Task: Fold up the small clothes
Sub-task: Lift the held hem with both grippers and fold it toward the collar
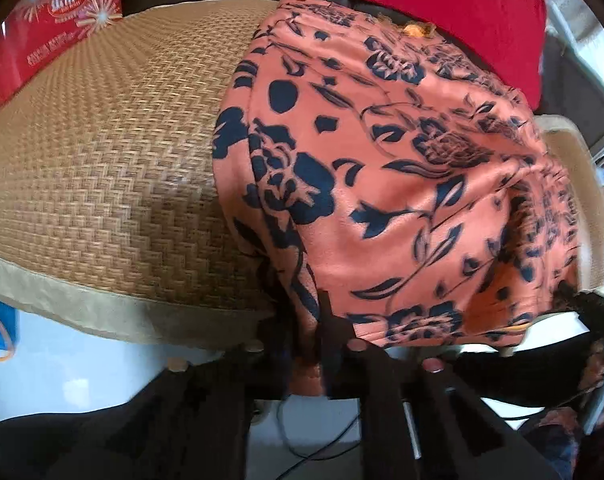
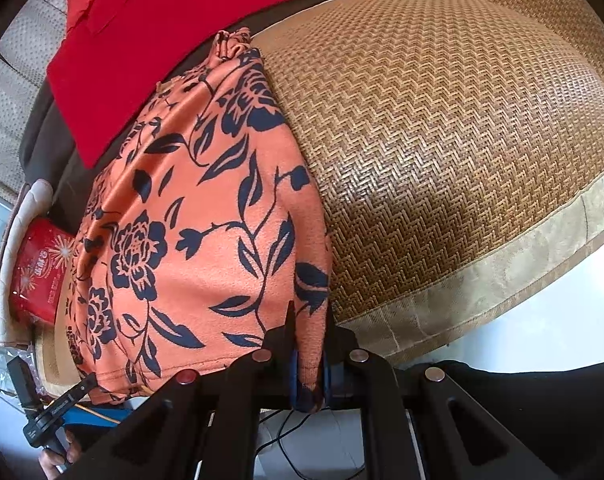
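Note:
An orange garment with a dark blue flower print [image 1: 402, 184] lies on a woven rattan mat [image 1: 102, 160]. My left gripper [image 1: 310, 344] is shut on the garment's near left corner at the mat's front edge. In the right wrist view the same garment [image 2: 206, 220] lies left of the bare mat [image 2: 442, 140]. My right gripper [image 2: 310, 344] is shut on the garment's near right corner, with cloth pinched between its fingers. The other gripper [image 2: 58, 412] shows at the lower left, at the garment's far corner.
A red cloth [image 1: 442, 12] lies behind the garment, also seen in the right wrist view [image 2: 174, 20]. A red snack bag [image 1: 50, 28] stands at the mat's far left. A beige cushioned border [image 1: 82, 312] edges the mat, with white floor below.

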A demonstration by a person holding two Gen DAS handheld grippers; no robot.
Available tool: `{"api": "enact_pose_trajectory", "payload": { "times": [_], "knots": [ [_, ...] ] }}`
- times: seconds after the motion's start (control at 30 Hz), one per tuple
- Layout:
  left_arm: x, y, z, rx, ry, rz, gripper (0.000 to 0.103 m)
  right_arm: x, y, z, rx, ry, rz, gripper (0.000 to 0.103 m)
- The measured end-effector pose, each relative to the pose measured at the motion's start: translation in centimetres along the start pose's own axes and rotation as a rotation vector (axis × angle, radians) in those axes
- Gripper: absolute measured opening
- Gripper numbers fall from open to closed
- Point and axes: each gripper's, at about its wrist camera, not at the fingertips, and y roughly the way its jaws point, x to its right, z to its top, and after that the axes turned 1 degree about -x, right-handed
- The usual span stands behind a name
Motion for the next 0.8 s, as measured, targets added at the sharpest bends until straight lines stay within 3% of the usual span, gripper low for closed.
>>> {"api": "enact_pose_trajectory", "payload": {
  "times": [0.17, 0.33, 0.53, 0.8],
  "knots": [
    [0.6, -2.7, 0.0, 0.050, 0.027, -0.087, 0.007, -0.1, -1.3, 0.1, -0.001, 0.021, 0.125, 0.009],
    [1.5, -7.5, 0.2, 0.116, 0.081, -0.167, 0.007, -0.9, -5.5, 0.0, 0.048, -0.005, 0.271, 0.009],
    [0.9, -11.5, 0.7, 0.150, 0.085, -0.236, 0.006, 0.8, -9.2, 0.4, 0.096, 0.041, 0.346, 0.009],
    [-1.0, -11.5, 2.7, 0.147, -0.005, -0.297, 0.006, 2.4, -10.1, 2.9, 0.098, 0.110, 0.407, 0.009]
  ]
}}
